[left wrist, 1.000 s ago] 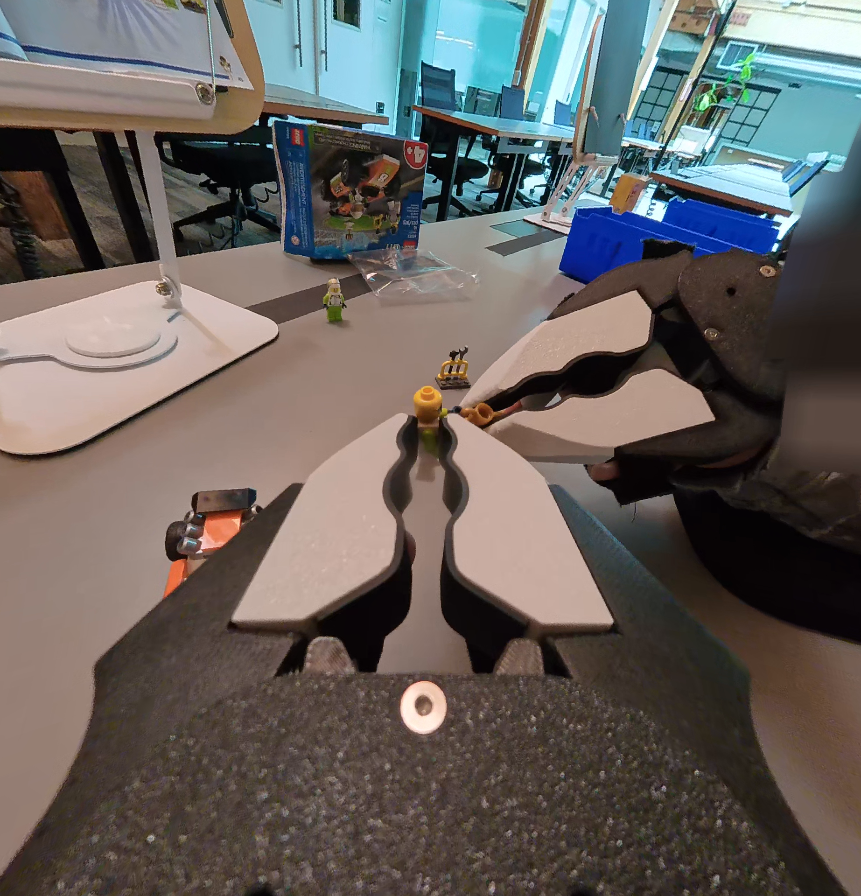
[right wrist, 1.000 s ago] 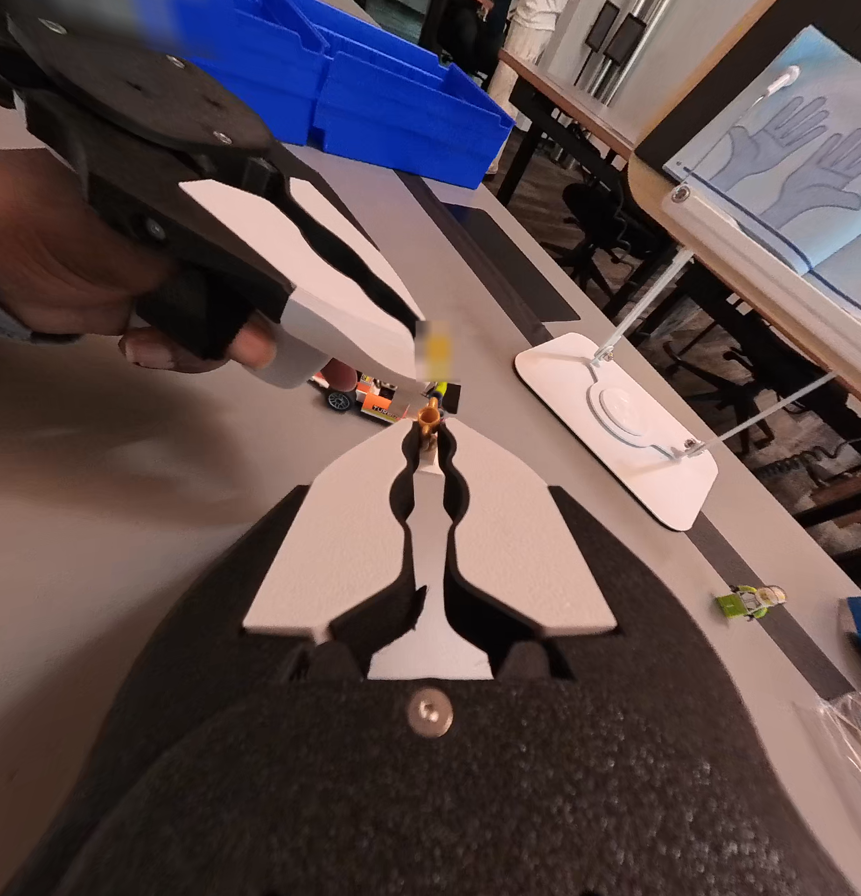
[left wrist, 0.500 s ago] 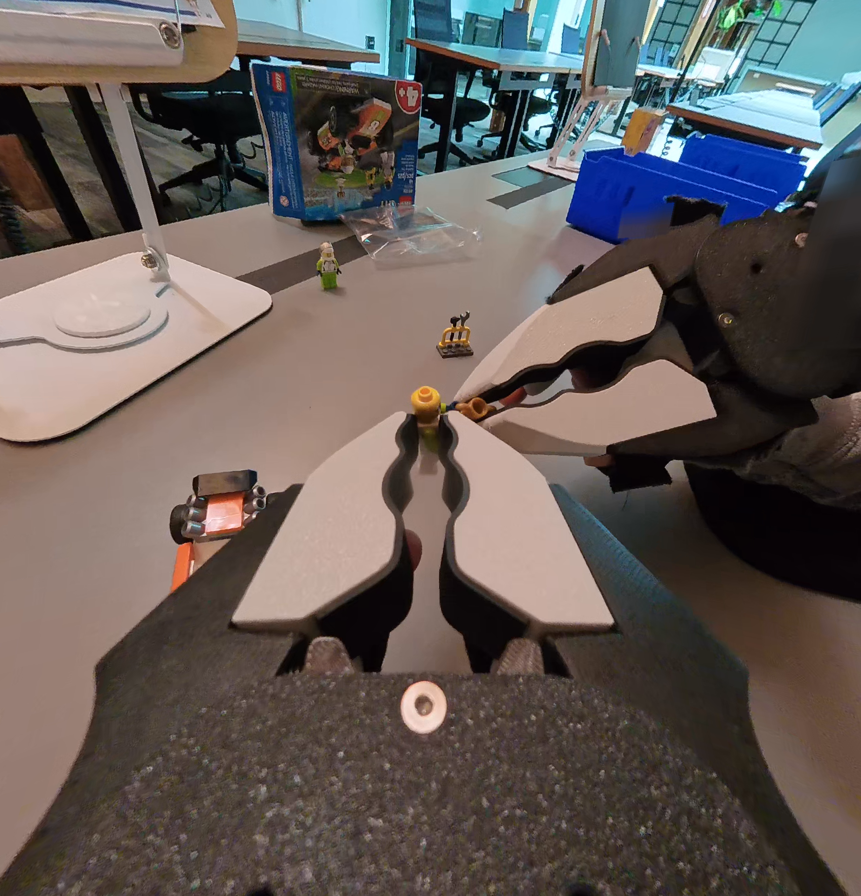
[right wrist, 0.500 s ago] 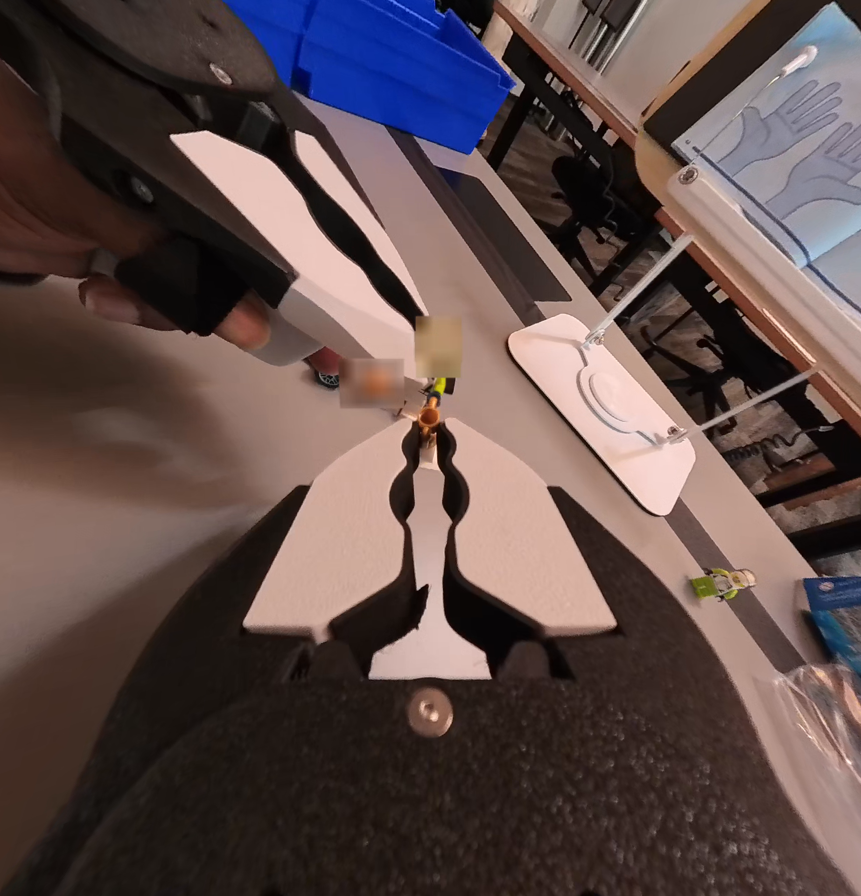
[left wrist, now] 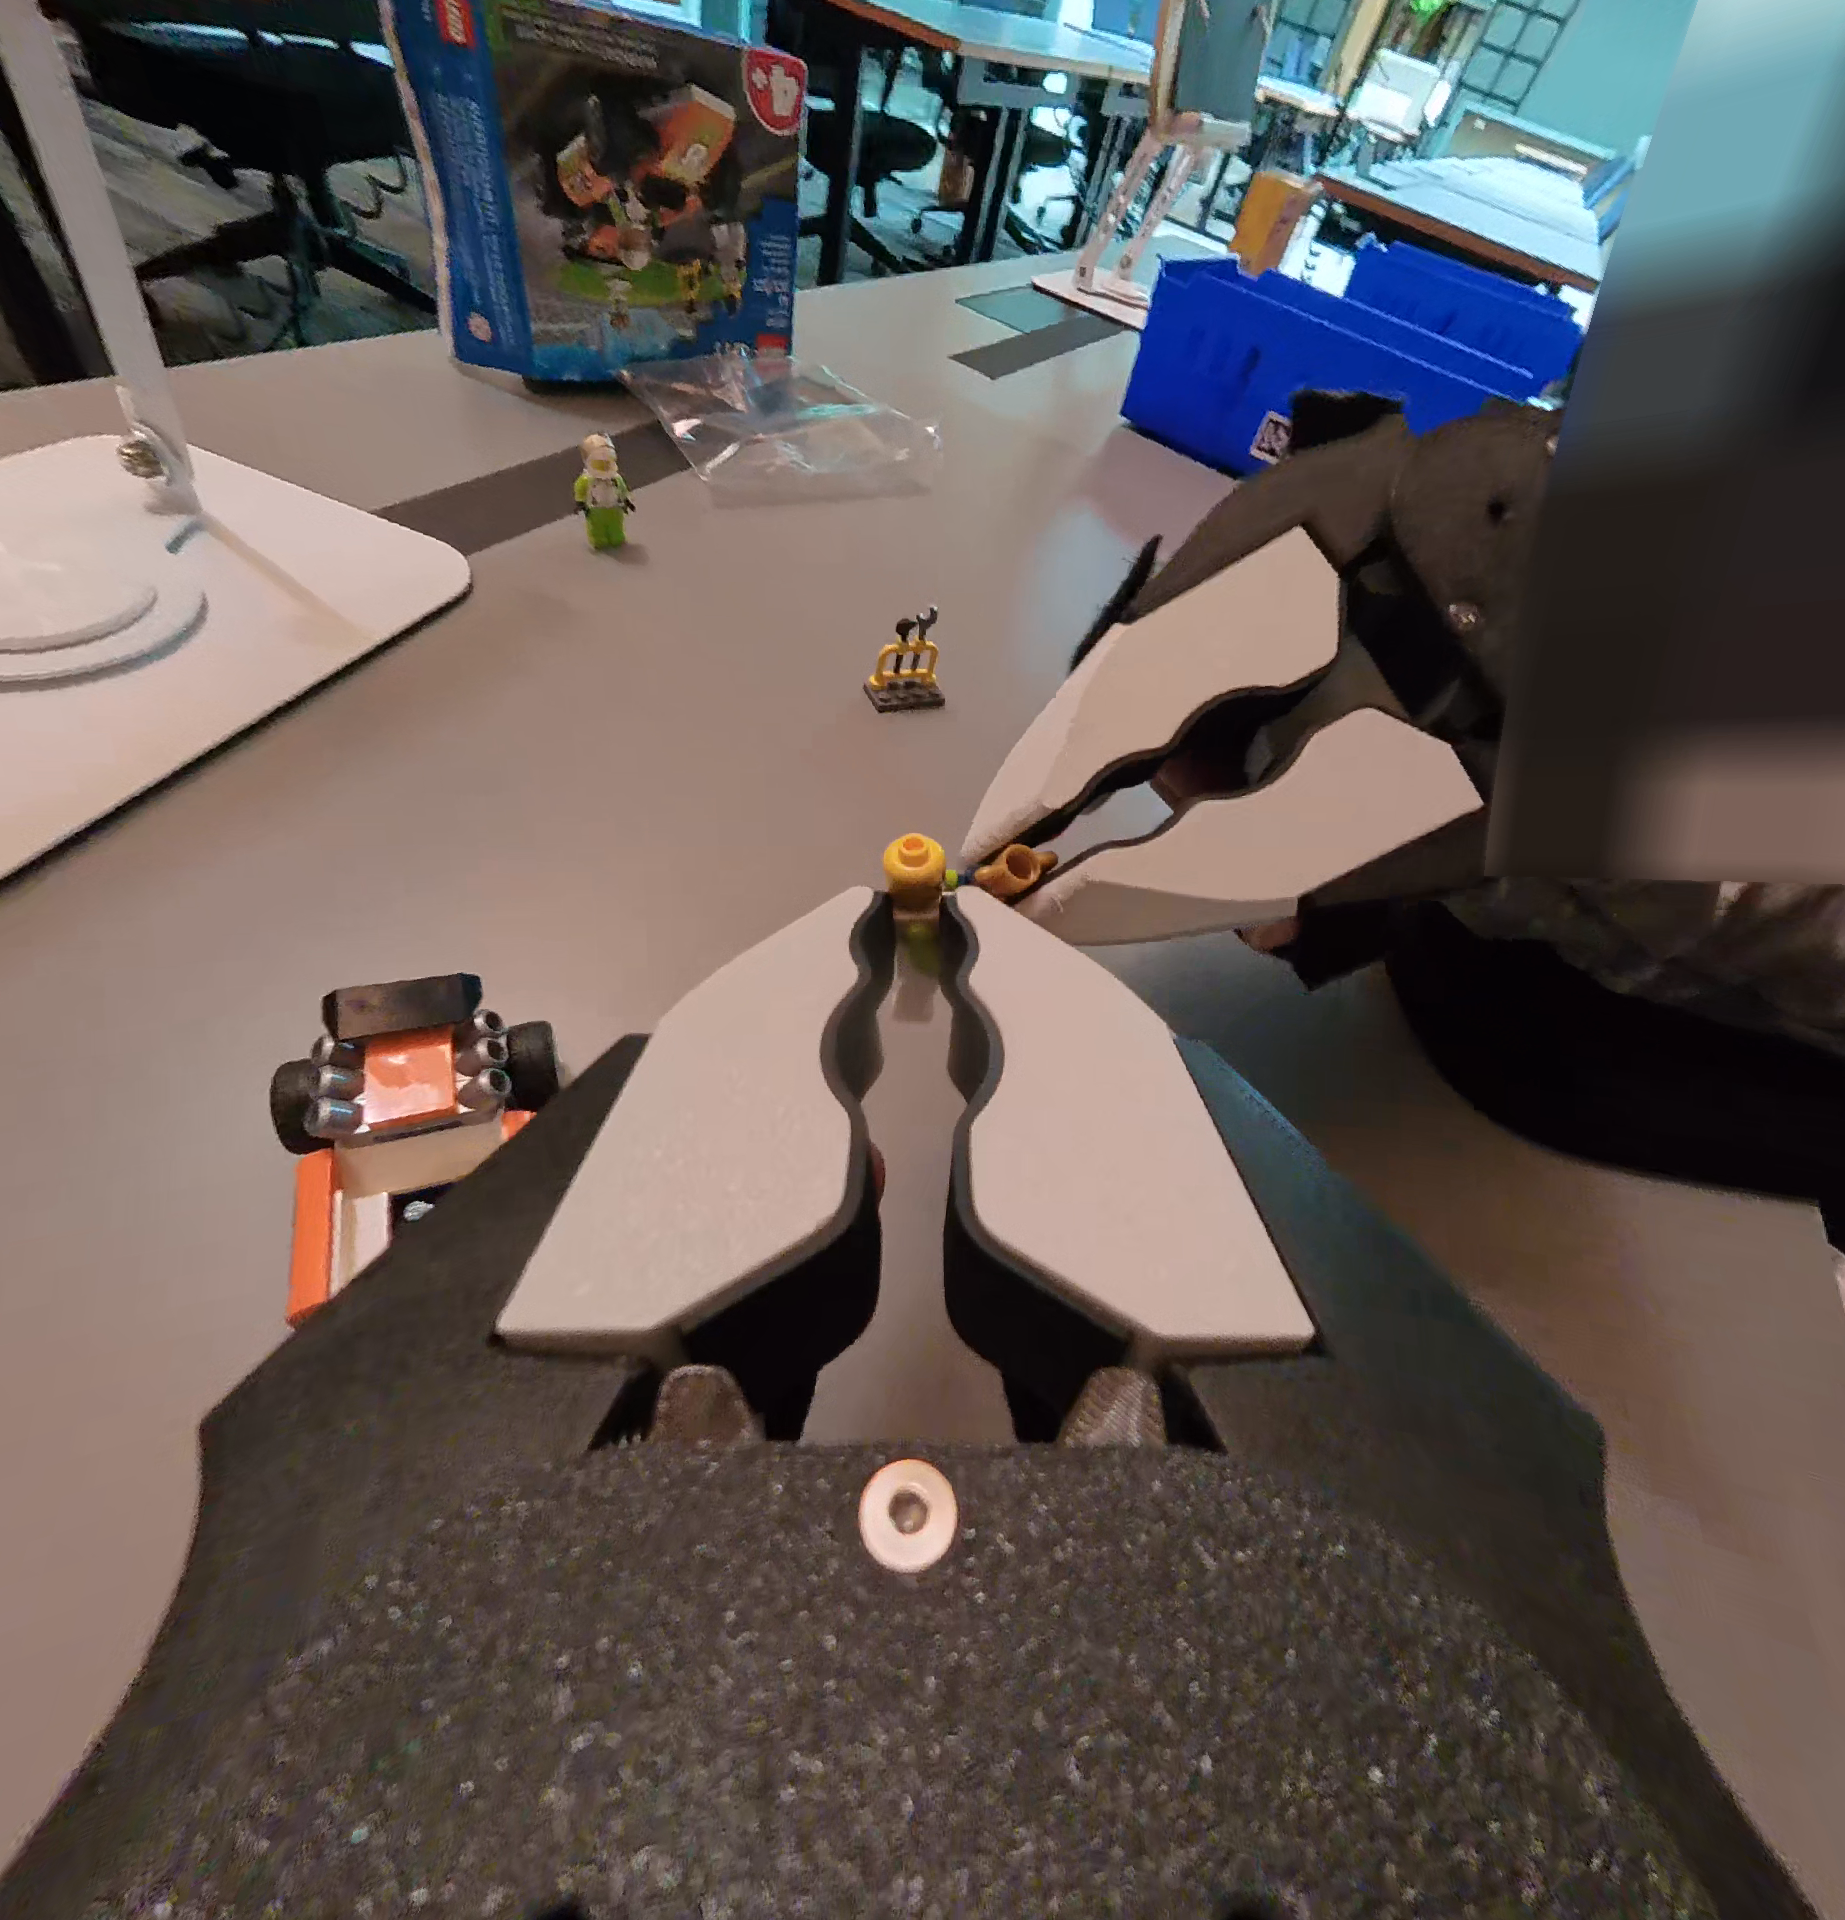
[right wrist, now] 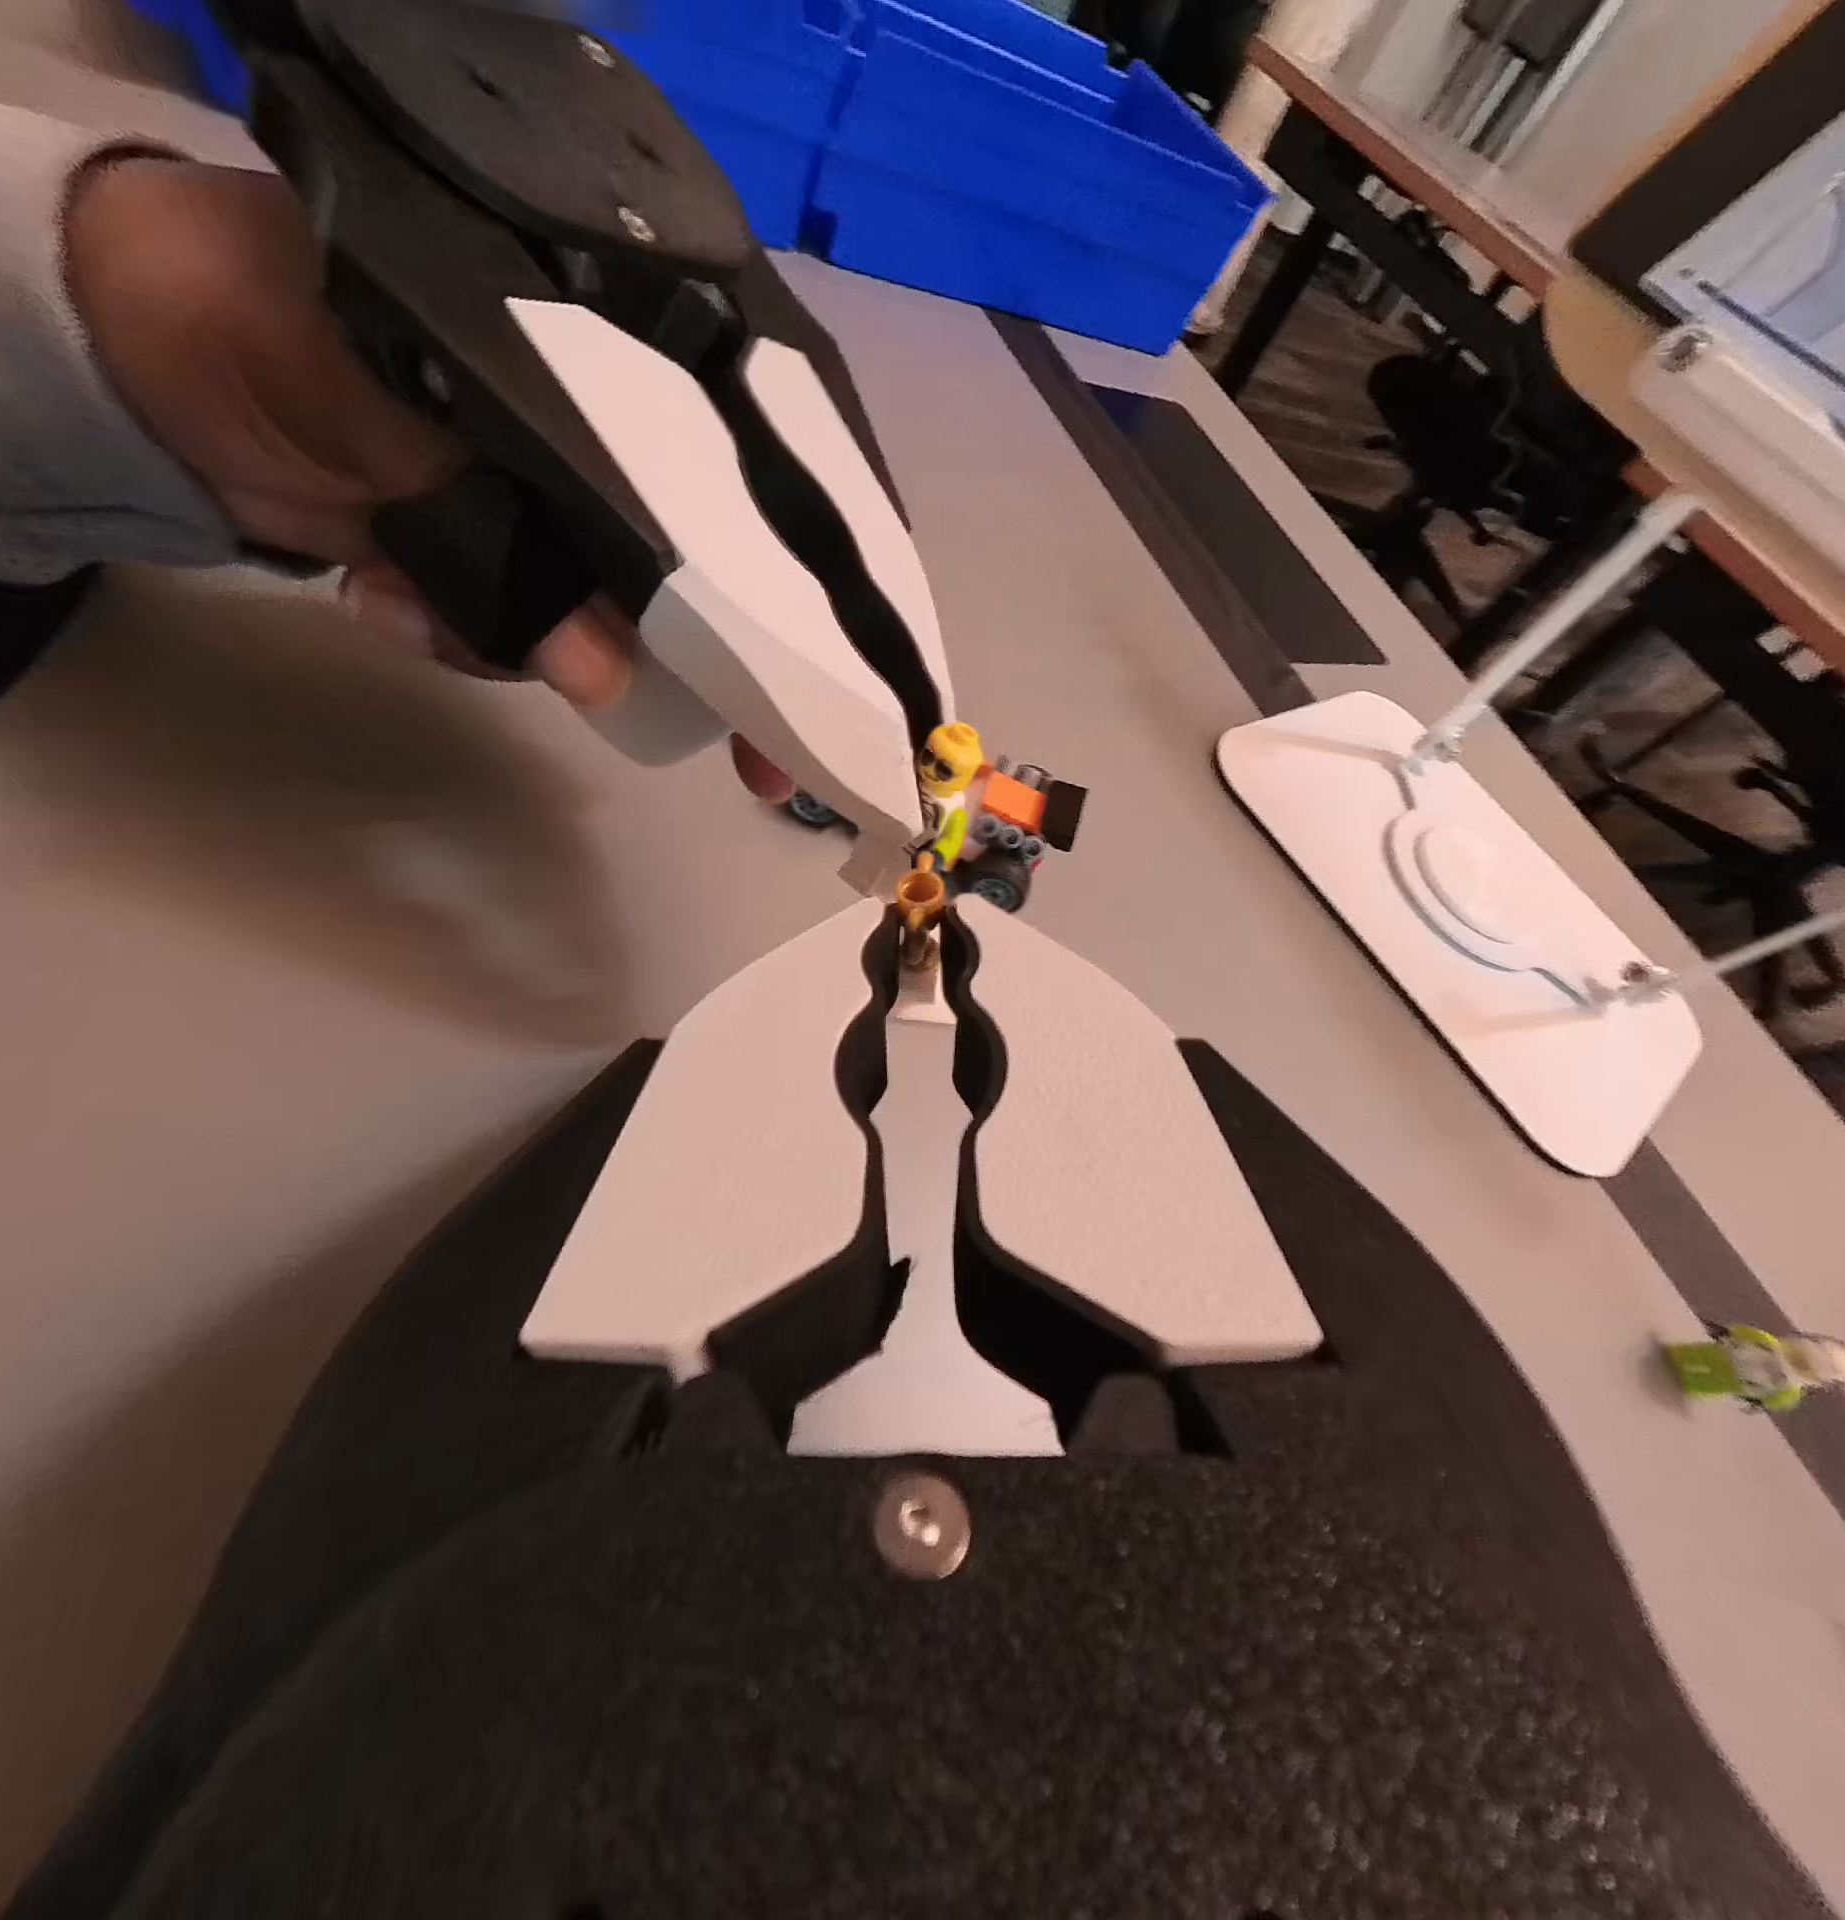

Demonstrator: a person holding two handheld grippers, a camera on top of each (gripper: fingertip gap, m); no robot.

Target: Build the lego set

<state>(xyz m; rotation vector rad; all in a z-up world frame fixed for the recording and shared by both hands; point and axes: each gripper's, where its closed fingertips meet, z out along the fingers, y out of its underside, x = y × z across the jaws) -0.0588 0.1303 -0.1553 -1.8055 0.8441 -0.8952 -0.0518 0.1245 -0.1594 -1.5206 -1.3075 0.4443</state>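
Minifigure (left wrist: 914,896) pinched between wavy-edged fingers (left wrist: 736,1122); gold trophy (right wrist: 920,896) alongside.

Both wrist cameras close, low over grey table (left wrist: 606,790), facing each other; shared: yellow-headed minifigure (left wrist: 915,883) (right wrist: 949,790) at frame centre.

Minifigure (left wrist: 916,883): yellow head, lime-green body with white, dark glasses print on the face. Small cup piece (right wrist: 920,896): gold-tan. Lego car (left wrist: 398,1091): orange and white, black wheels, grey engine pipes, black rear wing. Second minifigure (left wrist: 603,497): lime green and white, white helmet. Little barrier piece (left wrist: 905,665): yellow on a dark grey base. Fingers (left wrist: 710,1122): light grey faces, black edges, black speckled housing. Worktop (left wrist: 606,790): grey with a dark strip. Bins (left wrist: 1333,343): bright blue. Box (left wrist: 606,187): blue, orange and green artwork. Stand base (right wrist: 1458,914): white.
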